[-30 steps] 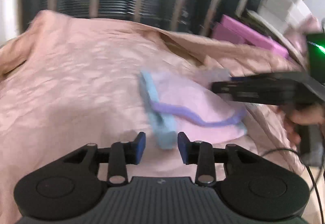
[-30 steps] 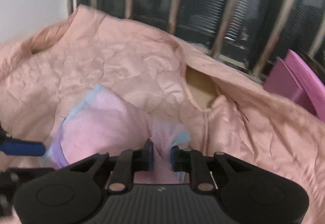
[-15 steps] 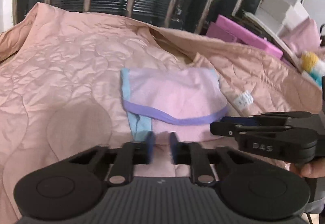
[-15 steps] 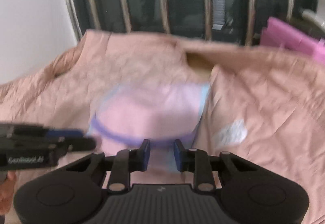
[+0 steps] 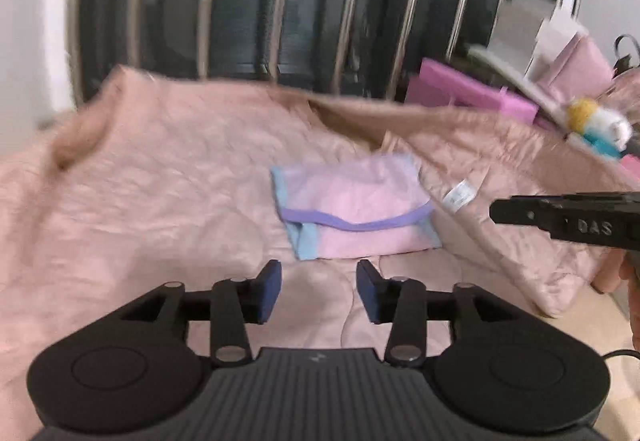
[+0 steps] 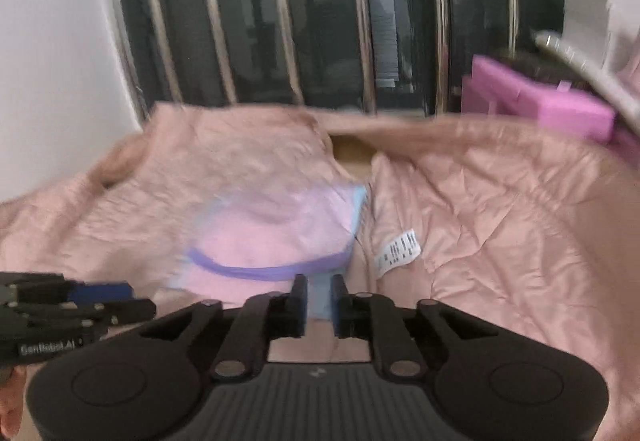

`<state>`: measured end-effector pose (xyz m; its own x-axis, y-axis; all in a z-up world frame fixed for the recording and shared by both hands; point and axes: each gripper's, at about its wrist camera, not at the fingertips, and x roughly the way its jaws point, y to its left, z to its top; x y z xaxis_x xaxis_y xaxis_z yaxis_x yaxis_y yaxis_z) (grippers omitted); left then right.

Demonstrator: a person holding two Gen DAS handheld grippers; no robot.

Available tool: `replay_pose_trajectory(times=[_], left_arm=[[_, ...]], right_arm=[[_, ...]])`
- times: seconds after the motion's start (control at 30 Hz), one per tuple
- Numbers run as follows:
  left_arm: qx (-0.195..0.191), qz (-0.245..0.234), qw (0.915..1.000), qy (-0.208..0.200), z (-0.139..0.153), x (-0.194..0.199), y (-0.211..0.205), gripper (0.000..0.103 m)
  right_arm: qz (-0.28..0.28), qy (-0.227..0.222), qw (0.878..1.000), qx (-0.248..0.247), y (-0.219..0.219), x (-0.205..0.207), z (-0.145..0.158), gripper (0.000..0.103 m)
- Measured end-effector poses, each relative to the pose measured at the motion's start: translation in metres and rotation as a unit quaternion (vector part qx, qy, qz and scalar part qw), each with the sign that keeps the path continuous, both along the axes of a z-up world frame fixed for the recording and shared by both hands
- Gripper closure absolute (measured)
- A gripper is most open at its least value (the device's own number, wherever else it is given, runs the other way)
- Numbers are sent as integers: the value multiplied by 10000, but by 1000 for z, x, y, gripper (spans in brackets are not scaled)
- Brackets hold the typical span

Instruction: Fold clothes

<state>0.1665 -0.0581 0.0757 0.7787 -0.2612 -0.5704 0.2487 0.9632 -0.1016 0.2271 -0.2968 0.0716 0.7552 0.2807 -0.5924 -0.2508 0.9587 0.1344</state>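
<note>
A small pink garment (image 5: 352, 209) with a purple band and light blue trim lies folded flat on the pink quilt (image 5: 152, 201). My left gripper (image 5: 318, 281) is open and empty, just short of the garment's near edge. The right gripper shows from the side in the left wrist view (image 5: 560, 219), right of the garment. In the right wrist view the garment (image 6: 272, 241) lies just ahead of my right gripper (image 6: 319, 291), whose jaws stand narrowly apart with the blue trim seen between them; I cannot tell if they touch it. The left gripper appears at lower left (image 6: 80, 305).
A white care label (image 6: 397, 250) sticks out of the quilt to the right of the garment. Dark metal bars (image 5: 320, 1) stand behind the bed. Pink boxes (image 5: 472, 93) and a stuffed toy (image 5: 596, 125) sit at the back right.
The garment was laid down folded on the quilt. My left gripper opened and both grippers drew back from it toward me.
</note>
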Motion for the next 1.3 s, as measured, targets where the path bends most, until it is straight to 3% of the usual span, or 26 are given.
replay_pose_trajectory(times=[0.03,0.07,0.13,0.2,0.27,0.4,0.6,0.83,0.93,1.17,1.3], left_arm=[[23,67,9998,-172,9,-17,4,44],[46,134,9993,-345,18,-34,9,32],[205,367,9964,-734,33,-71,19,17],[222,526,9928,-1054,45,-107,28,14],[67,433,9929,-1103,53,-135,37,13],[-121,533,9932,-1030,54,-179,52,10],[-287,842,9908,-1020,20,-231,70,0],[59,1127,9902,-823,-32,-239,79,0],[57,1267,9900,-614,-48,-229,83,0],[84,1411,9890,-428,-68,-207,88,0],[19,1518,9880,-294,-71,-199,90,0]], right_arm=[[39,-123,9999,6,3,-18,10,77],[78,-216,9997,22,4,-33,19,74],[146,-407,9990,91,11,-70,35,70],[168,-575,9980,217,17,-105,47,65],[198,-711,9967,335,22,-140,57,51],[217,-883,9950,412,34,-202,56,12],[219,-740,9959,470,48,-261,25,10],[298,-411,9982,315,70,-301,-22,7],[239,-444,9986,169,80,-299,-35,1],[-121,-431,9988,-189,94,-276,-59,1],[-254,-331,9990,-141,94,-257,-65,1]])
